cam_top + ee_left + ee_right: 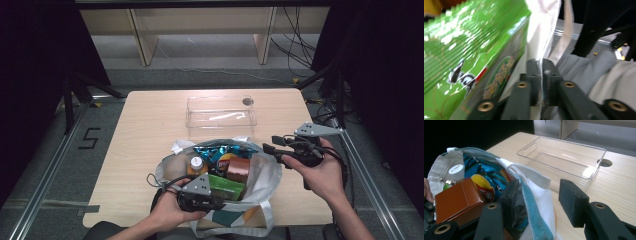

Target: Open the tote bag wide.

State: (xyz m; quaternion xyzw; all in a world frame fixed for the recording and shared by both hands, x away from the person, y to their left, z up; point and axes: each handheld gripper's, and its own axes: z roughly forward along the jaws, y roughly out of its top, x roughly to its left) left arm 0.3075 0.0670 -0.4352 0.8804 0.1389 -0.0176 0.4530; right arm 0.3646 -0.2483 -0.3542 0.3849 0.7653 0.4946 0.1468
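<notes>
A white and teal tote bag [265, 175] stands open at the table's front edge. In it are a green snack packet [225, 186], a brown box [238, 169], a blue crisp bag [220, 150] and an orange bottle with a white cap [196, 164]. My left gripper [220, 204] is at the bag's near rim. In the left gripper view it [540, 67] is shut on the white fabric, with the green packet [461, 50] beside it. My right gripper [271, 143] is at the bag's right rim. Its jaws [540, 192] stand open astride the rim, and the fabric touches one pad [510, 195].
An empty clear plastic tray [220, 117] lies on the wooden table [150, 130] behind the bag, beside a round cable hole [247, 101]. Metal frame rails run along both sides of the table. Shelving legs and cables stand on the floor beyond.
</notes>
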